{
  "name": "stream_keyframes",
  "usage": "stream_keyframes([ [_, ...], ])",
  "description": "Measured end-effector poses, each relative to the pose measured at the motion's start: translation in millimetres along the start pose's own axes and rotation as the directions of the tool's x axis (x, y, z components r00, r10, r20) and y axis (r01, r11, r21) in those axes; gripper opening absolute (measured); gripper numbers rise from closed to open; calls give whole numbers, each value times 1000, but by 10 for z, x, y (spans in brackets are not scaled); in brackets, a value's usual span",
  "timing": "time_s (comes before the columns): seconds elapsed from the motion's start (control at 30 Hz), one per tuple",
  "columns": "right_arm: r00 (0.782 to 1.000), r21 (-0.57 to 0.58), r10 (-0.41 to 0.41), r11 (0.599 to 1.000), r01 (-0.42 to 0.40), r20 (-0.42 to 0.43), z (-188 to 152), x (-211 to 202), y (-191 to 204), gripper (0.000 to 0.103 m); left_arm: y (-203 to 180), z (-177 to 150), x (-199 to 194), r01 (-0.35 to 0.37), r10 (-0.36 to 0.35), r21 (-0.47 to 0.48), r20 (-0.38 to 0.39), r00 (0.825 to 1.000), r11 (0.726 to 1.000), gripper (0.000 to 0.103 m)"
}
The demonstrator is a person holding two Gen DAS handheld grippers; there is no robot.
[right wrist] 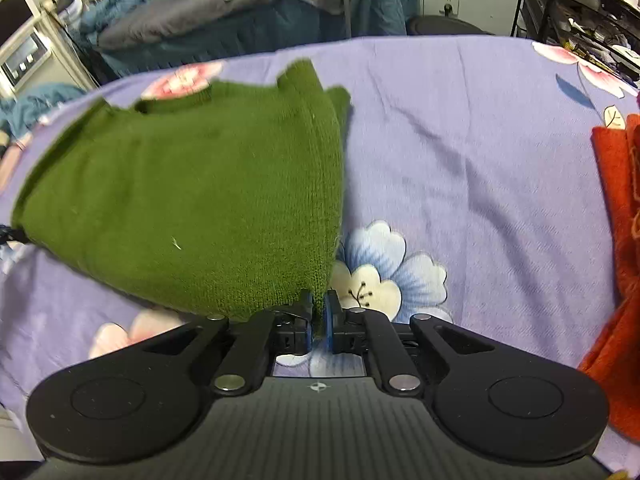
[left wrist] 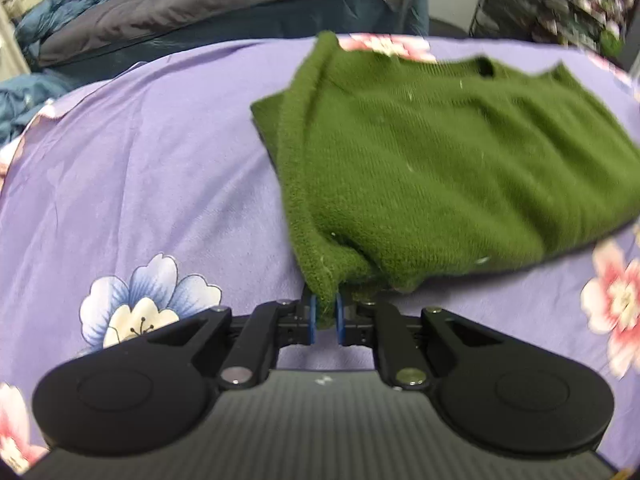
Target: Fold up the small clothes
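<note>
The left gripper (left wrist: 327, 317) pinches the near left corner of the green sweater (left wrist: 440, 160), and the right gripper (right wrist: 318, 317) pinches its near right corner. The sweater's near edge is raised off the purple floral sheet (right wrist: 480, 160); red cloth (right wrist: 618, 240) lies far right.

Matte black left tongs (left wrist: 326, 317) and right tongs (right wrist: 318, 317): blue pads, silver screws.
</note>
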State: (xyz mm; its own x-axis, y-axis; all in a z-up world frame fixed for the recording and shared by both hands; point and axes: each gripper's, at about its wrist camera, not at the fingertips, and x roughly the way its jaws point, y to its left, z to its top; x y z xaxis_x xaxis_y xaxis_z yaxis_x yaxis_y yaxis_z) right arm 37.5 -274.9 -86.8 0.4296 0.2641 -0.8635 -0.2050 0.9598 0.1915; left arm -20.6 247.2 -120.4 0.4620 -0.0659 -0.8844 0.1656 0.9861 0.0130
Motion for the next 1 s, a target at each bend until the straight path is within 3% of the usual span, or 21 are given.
stream_keyframes([
  [0.13, 999, 47, -39, 998, 41, -34, -33, 150, -38, 10, 47, 0, 104, -23, 21, -49, -28, 999, 999, 10],
  [0.43, 997, 52, -62, 997, 65, -45, -50, 187, -40, 10, 84, -30, 123, -65, 62, -49, -56, 996, 997, 22],
  [0.57, 996, 52, -77, 995, 80, -51, -25, 196, -7, 16, 93, -61, 97, -101, 97, -68, -65, 993, 993, 30],
  [0.7, 995, 62, -91, 994, 94, -51, -29, 201, -21, 30, 77, -109, 26, -131, 127, -58, -71, 989, 990, 30],
  [1.0, 990, 74, -138, 987, 140, -39, -116, 63, -8, 41, -19, -143, -175, -183, 180, -58, -63, 982, 981, 30],
])
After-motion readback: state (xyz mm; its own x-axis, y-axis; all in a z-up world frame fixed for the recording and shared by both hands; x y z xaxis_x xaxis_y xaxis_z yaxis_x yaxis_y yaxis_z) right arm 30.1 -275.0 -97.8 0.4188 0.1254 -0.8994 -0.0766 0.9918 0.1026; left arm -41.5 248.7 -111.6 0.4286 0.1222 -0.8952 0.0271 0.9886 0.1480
